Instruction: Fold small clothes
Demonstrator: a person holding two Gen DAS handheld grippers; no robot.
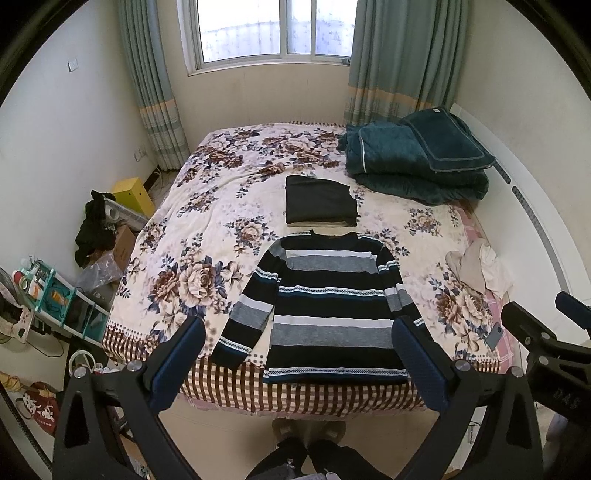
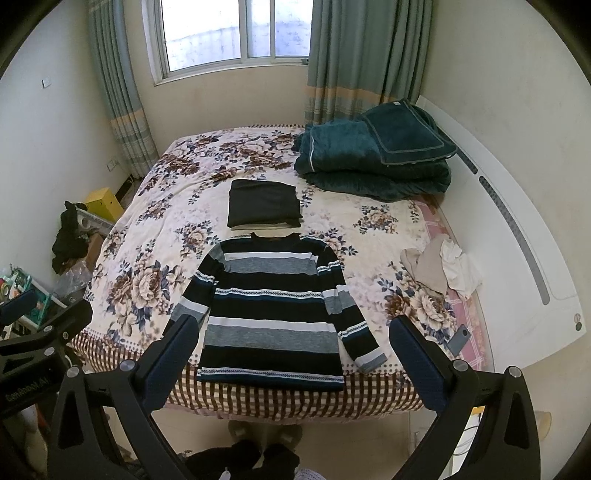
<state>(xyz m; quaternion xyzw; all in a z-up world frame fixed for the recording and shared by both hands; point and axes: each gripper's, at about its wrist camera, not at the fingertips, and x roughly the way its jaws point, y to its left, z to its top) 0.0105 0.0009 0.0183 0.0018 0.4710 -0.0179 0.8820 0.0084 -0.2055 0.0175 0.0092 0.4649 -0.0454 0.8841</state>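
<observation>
Both the left gripper (image 1: 299, 354) and right gripper (image 2: 295, 354) gape wide above the striped sweater's (image 1: 328, 306) hem at the bed (image 1: 221, 206) edge.

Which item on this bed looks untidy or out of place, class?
The crumpled heap of beige and white clothes by the bed's right edge: unfolded, unlike the flat striped sweater and the folded dark stack. A phone lies near that edge too.

Both wrist views high at the near foot of the bed (image 1: 229, 206), facing the far window (image 2: 236, 33), left view offset left, sharing striped sweater (image 1: 328, 306).
</observation>
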